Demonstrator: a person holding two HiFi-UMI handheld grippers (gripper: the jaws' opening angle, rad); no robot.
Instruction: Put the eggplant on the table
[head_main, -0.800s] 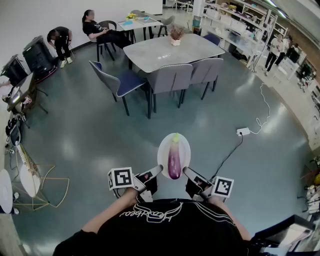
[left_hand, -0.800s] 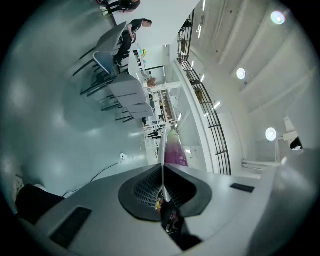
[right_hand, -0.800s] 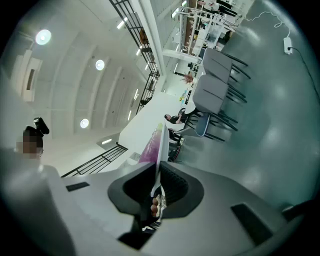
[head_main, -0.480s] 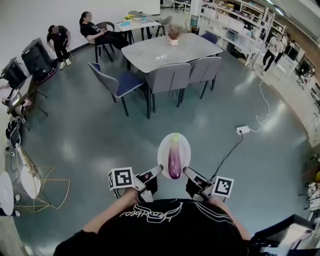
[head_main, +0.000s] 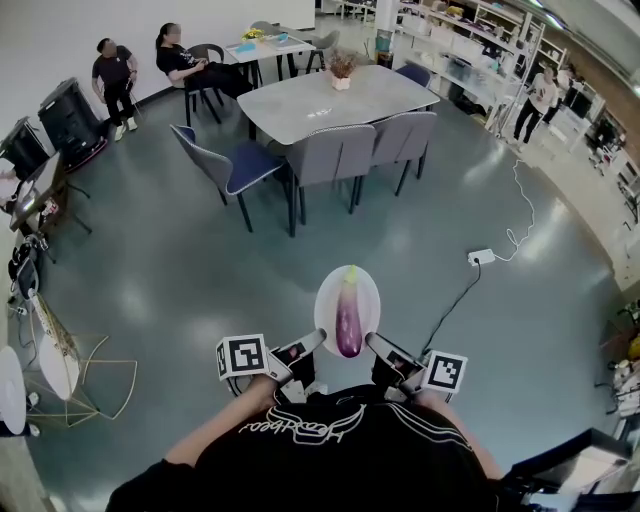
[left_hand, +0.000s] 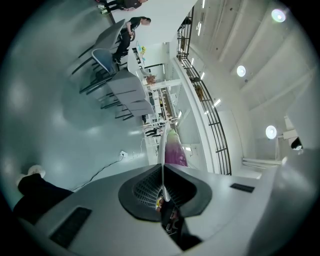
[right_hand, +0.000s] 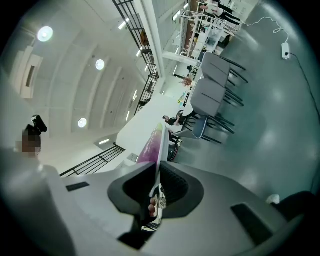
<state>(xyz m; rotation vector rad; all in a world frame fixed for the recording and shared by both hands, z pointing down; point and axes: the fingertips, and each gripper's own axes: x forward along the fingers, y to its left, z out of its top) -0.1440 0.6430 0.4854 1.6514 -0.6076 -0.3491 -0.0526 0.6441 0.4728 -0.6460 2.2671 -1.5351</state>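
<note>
item: eggplant (head_main: 349, 320), lengthwise along the middle of the plate (head_main: 326, 298) i carry. my left gripper (head_main: 318, 340) clamped on the plate's left edge; right gripper (head_main: 371, 341) clamped on its right edge. table (head_main: 330, 100) well apart.

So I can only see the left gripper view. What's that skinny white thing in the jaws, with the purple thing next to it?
Observer: That's a plate, and you're seeing it edge-on. The head view shows it's round, and the purple thing is an eggplant lying lengthwise along its middle.
Operator: Is anything else holding it up?
Observer: Yes. The right gripper has its jaws shut on the rim, across from the left gripper. So the plate is held from both sides.
</note>
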